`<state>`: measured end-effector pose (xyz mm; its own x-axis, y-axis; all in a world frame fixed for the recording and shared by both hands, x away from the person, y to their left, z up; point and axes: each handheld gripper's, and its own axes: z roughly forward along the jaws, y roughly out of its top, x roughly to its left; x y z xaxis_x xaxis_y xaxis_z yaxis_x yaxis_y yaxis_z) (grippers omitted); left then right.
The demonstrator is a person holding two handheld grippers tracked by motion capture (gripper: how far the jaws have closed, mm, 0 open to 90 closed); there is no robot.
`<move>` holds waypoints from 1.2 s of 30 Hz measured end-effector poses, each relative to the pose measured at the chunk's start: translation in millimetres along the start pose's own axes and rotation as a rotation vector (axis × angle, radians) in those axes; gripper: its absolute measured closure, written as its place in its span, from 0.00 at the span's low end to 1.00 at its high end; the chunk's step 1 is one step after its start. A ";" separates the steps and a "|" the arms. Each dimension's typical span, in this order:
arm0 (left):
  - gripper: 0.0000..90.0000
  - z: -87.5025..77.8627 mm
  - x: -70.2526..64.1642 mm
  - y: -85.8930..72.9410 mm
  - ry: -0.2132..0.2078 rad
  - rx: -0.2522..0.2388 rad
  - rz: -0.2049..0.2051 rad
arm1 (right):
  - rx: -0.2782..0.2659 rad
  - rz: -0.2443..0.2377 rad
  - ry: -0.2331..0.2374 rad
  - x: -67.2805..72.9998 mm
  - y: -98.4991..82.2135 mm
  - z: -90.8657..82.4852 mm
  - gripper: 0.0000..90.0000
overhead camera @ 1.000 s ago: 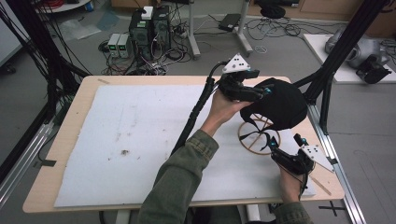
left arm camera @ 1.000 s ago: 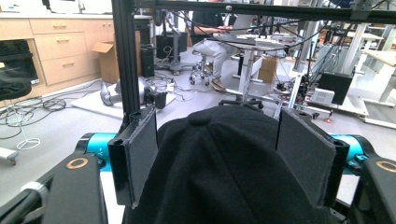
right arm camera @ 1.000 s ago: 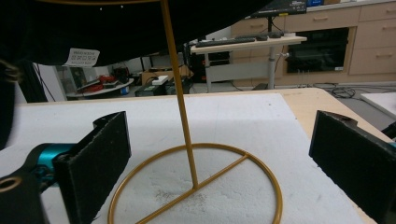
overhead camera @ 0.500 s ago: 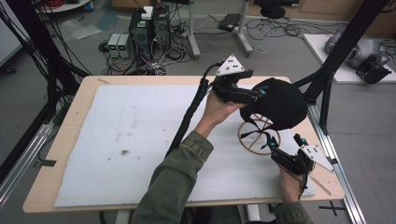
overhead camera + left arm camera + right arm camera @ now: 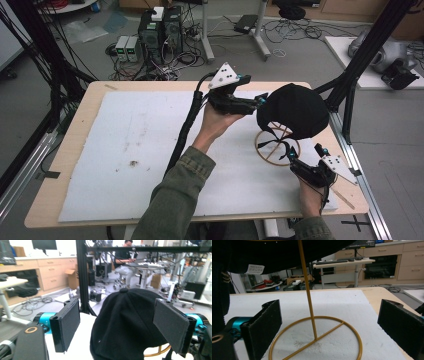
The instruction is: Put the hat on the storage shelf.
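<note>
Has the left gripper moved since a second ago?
Yes. The left gripper backed leftward off the black cap, toward the table's middle, its fingers opening.

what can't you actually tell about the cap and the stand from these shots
- Top of the gold stand: in the right gripper view its rod runs up under the black cap, which hides how the cap sits on it.
- White label inside the cap: print too small to read.
- Cap's brim: in the left gripper view the cap's lower part is cut off by the bottom edge.
- Stand's ring base: in the high view partly covered by the cap and the right tool.
</note>
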<state>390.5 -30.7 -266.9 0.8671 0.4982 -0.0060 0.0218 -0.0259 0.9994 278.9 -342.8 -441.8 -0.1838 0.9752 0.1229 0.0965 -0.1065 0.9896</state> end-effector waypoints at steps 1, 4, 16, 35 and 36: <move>0.25 -3.7 0.8 -2.0 0.013 -0.003 0.002 | 0.000 0.000 0.000 0.1 -0.1 0.1 0.05; 0.25 -16.1 4.7 -7.9 0.036 -0.006 -0.003 | 0.000 0.002 0.001 0.4 0.0 -0.2 0.05; 0.24 -47.2 9.0 -16.2 0.104 -0.028 0.009 | 0.003 0.007 0.004 1.4 -0.7 0.9 0.05; 0.21 -116.1 22.3 -46.7 0.291 -0.054 -0.023 | 0.020 0.009 0.005 3.7 -3.4 2.0 0.05; 0.21 -120.1 22.5 -47.1 0.299 -0.054 -0.019 | 0.018 0.009 0.006 3.8 -3.6 2.2 0.05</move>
<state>349.2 85.9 -310.1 0.6817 0.7313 -0.0229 0.0035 0.0281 0.9996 280.0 -338.3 -445.0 -0.1884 0.9732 0.1319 0.1156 -0.1114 0.9870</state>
